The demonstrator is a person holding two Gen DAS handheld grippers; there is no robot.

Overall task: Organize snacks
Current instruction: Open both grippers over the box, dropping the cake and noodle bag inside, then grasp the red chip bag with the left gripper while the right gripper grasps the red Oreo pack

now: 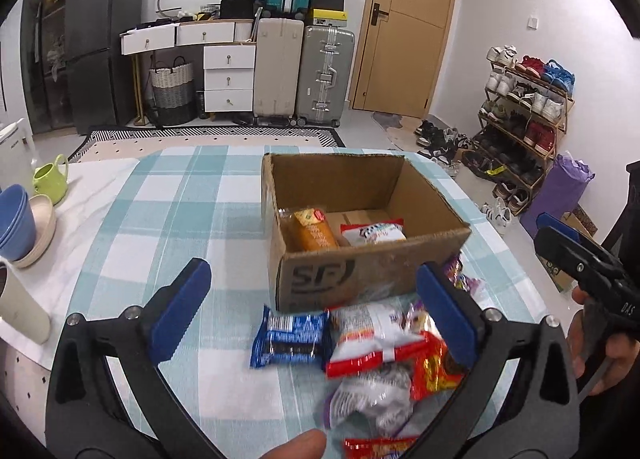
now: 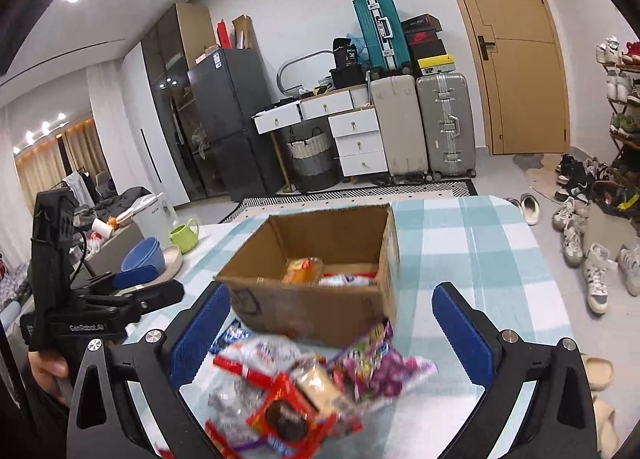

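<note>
An open cardboard box (image 1: 360, 271) stands on the checked tablecloth, with an orange pack (image 1: 314, 233) and a white-and-red pack (image 1: 374, 233) inside. In front of it lies a loose pile of snacks: a blue pack (image 1: 290, 337), a white-and-red bag (image 1: 372, 333), a red pack (image 1: 434, 371) and a silvery bag (image 1: 376, 395). My left gripper (image 1: 316, 315) is open above the pile's left part, holding nothing. In the right wrist view my right gripper (image 2: 332, 333) is open over the pile, above a red pack (image 2: 288, 415) and a purple bag (image 2: 380, 367), just short of the box (image 2: 304, 307).
At the table's left side stand a green mug (image 1: 50, 177), stacked blue bowls (image 1: 14, 221), a beige bowl (image 1: 40, 231), a cream tumbler (image 1: 20, 307) and a white kettle (image 1: 12, 155). The table's right edge (image 2: 532, 243) drops to a floor with shoes.
</note>
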